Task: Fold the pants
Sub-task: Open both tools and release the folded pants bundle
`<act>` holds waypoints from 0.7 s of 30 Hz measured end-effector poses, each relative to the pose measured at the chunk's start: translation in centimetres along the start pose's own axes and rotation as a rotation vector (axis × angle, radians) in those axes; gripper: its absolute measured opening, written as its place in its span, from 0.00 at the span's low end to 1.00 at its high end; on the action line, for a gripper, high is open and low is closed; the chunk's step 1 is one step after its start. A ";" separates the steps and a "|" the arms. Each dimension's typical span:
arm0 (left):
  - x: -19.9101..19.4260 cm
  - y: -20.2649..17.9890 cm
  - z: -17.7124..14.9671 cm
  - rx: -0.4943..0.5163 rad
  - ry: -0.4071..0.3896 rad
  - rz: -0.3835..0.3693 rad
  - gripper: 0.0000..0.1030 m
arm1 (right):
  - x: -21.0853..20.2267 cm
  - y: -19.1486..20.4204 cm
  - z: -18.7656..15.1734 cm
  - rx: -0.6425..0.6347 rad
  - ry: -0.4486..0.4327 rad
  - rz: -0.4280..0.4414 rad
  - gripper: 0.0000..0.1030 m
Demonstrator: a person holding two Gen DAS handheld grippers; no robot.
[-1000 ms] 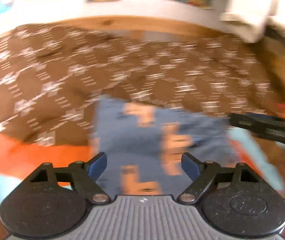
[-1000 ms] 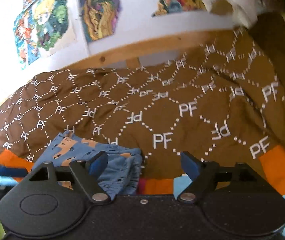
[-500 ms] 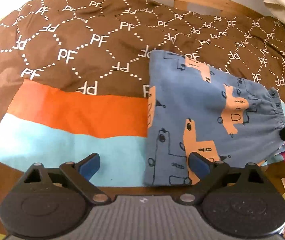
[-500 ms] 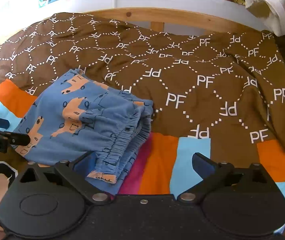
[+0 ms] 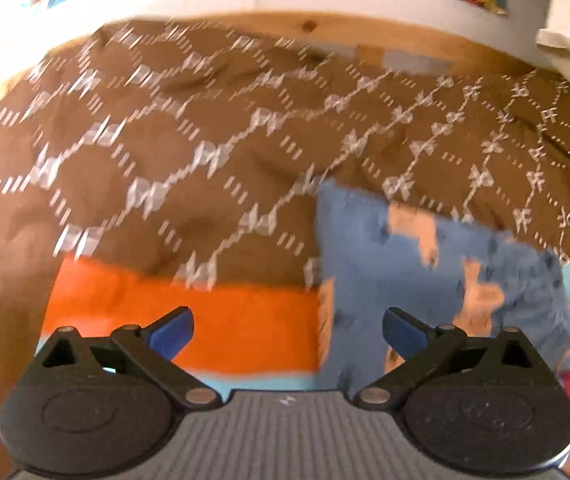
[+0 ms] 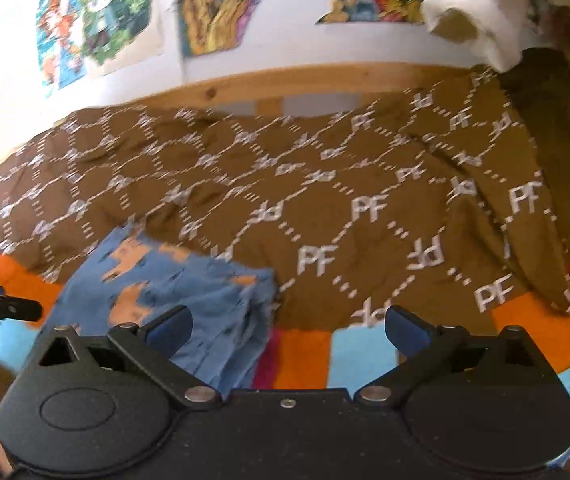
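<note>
A: What fills the view?

B: A rumpled brown bedspread with white lettering (image 6: 325, 208). On its near edge lie small blue cotton pants with orange shapes (image 5: 437, 280), apparently already folded, though blur hides the edges.

A: How would they handle?

B: Light, soft, floppy; pinch the gathered waistband.

A: The grippers?

B: The left gripper (image 5: 287, 330) and right gripper (image 6: 289, 328) are released, empty.

1. Pants (image 5: 425, 280): blue fabric with orange printed figures, small dark marks.
2. State: folded into a compact, roughly rectangular bundle; layered gathered edges show at its right side in the right wrist view (image 6: 189, 300).
3. Position: flat on bedding, straddling brown and orange areas.
4. Both views blurred.
</note>
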State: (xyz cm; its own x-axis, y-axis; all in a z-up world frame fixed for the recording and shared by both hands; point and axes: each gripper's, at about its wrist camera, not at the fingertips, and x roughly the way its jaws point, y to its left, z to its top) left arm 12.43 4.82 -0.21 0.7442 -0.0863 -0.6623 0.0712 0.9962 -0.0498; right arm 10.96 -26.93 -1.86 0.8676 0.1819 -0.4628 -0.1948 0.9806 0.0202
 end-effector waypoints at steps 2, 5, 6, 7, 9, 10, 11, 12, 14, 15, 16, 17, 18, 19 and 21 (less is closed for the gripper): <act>0.9 -1.3 1.2 0.052 -0.038 -0.025 1.00 | 1.0 0.2 0.2 -0.015 -0.023 -0.015 0.99; 2.7 -3.5 2.4 0.157 -0.092 -0.043 1.00 | 2.6 0.3 0.8 -0.053 -0.038 -0.015 0.99; 3.4 -4.0 2.7 0.191 -0.100 -0.038 1.00 | 3.3 0.2 0.9 -0.064 -0.031 -0.001 0.99; 4.2 -4.4 2.8 0.220 -0.103 -0.029 1.00 | 3.8 0.2 1.0 -0.074 -0.023 0.012 0.99; 5.9 -4.8 3.1 0.263 -0.099 0.017 1.00 | 5.0 0.1 0.6 -0.118 -0.002 0.027 0.99; 6.8 -4.8 3.2 0.271 -0.089 0.043 1.00 | 5.6 0.1 0.4 -0.139 0.003 0.023 0.99; 7.5 -4.7 3.3 0.271 -0.079 0.060 1.00 | 6.2 0.0 0.2 -0.157 0.008 0.013 0.99; 8.3 -4.4 3.5 0.265 -0.070 0.062 1.00 | 6.8 0.0 0.0 -0.172 0.012 -0.005 0.99; 9.3 -3.8 3.9 0.230 -0.054 0.028 1.00 | 7.8 -0.2 -0.2 -0.186 0.020 -0.063 0.99; 9.5 -3.5 4.1 0.218 -0.050 0.020 1.00 | 8.1 -0.5 -0.2 -0.183 0.025 -0.077 0.99; 9.5 -3.6 4.2 0.214 -0.050 0.020 1.00 | 8.2 -0.7 -0.2 -0.172 0.025 -0.080 0.99; 9.5 -3.5 4.3 0.214 -0.051 0.025 1.00 | 8.2 -0.9 -0.1 -0.158 0.024 -0.086 0.99; 9.2 -3.5 4.3 0.209 -0.053 0.034 1.00 | 7.9 -1.1 -0.1 -0.147 0.014 -0.092 0.99; 8.9 -3.4 4.3 0.198 -0.053 0.042 1.00 | 7.4 -1.2 0.1 -0.145 0.003 -0.089 0.99; 7.6 -3.4 4.2 0.166 -0.058 0.053 0.99 | 6.1 -1.1 0.4 -0.146 -0.016 -0.074 0.99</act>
State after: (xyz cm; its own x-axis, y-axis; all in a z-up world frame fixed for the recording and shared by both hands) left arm 20.67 0.76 -1.98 0.7865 -0.0393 -0.6164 0.1365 0.9844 0.1114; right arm 16.62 -26.88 -4.33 0.8890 0.1122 -0.4440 -0.1939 0.9705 -0.1429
